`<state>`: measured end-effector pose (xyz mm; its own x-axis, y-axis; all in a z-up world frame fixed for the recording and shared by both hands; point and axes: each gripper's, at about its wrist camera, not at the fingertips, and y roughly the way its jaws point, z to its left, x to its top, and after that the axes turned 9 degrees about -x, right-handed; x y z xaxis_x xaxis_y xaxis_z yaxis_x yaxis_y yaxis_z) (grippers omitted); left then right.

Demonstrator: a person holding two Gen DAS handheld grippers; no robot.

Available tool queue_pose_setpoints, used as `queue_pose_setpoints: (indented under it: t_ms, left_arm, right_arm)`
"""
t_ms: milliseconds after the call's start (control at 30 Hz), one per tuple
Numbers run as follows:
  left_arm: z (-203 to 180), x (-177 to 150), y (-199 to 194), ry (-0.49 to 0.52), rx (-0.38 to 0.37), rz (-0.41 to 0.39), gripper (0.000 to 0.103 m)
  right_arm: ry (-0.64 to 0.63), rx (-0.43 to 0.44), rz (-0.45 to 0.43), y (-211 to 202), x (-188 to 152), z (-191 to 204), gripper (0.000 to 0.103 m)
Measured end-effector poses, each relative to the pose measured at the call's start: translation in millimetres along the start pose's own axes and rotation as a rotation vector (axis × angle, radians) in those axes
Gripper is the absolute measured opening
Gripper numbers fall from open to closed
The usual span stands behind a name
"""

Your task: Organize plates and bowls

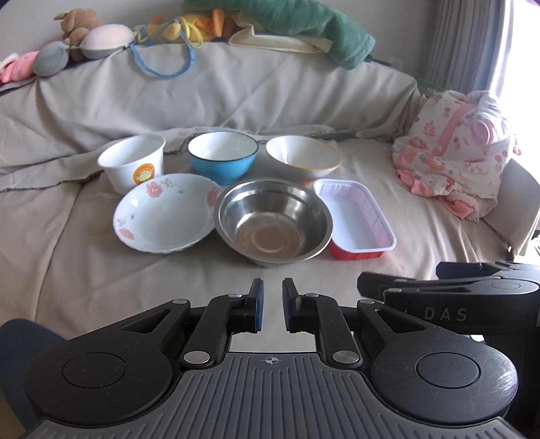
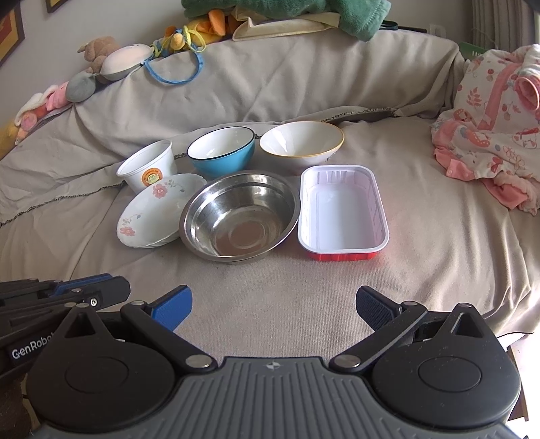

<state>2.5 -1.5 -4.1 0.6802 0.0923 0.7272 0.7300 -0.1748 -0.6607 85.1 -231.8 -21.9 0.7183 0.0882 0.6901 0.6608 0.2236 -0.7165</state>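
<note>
Six dishes sit in two rows on a beige covered sofa seat. Back row: a white paper cup (image 1: 133, 162), a blue bowl (image 1: 222, 157) and a white bowl with a yellow rim (image 1: 303, 157). Front row: a floral plate (image 1: 165, 212), a steel bowl (image 1: 273, 221) and a red tray with a white inside (image 1: 354, 217). They also show in the right wrist view, the steel bowl (image 2: 239, 216) and tray (image 2: 342, 211) nearest. My left gripper (image 1: 272, 305) is empty, jaws narrowly apart. My right gripper (image 2: 273, 305) is wide open and empty. Both hover in front of the dishes.
Soft toys (image 1: 84, 33) and a green towel (image 1: 303, 27) lie along the sofa back. A pink patterned cloth bundle (image 1: 462, 152) sits at the right of the seat. The seat's front edge drops away at the right (image 2: 506, 317).
</note>
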Motion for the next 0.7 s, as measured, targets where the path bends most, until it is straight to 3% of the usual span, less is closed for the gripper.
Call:
queue_pose_setpoints:
  t_ms: [133,267,400,467,533,567,700]
  left_arm:
    - [3,14,21,-0.012,-0.041,0.025,0.015]
    - [4,36,62,-0.039,-0.205,0.089,0.015]
    - [-14,59,112,0.048,-0.202,0.140,0.015]
    - [-16,76,137,0.057,-0.282,0.147,0.015]
    - [-9,97,165,-0.028,-0.400,0.191,0.015]
    - [-7,106,179,-0.056,-0.420,0.207,0.016]
    - [-13,139,220,-0.018,-0.270,0.217,0.016]
  right_arm:
    - [-0.032,0.008,-0.091,7,4,-9,0.103]
    - [-0.117,-0.088,-0.153,30,18,-29,0.103]
    - [-0.094,-0.075,-0.073,70,32,-62,0.103]
    - [-0.034,-0.085,-0.007,96,36,-80,0.103]
    - [0.011,-0.096,0.058,121,39,-94,0.103]
    - [0.024,-0.100,0.077,131,40,-99,0.103]
    - [0.082,-0.060,0.071,159,53,-113,0.103]
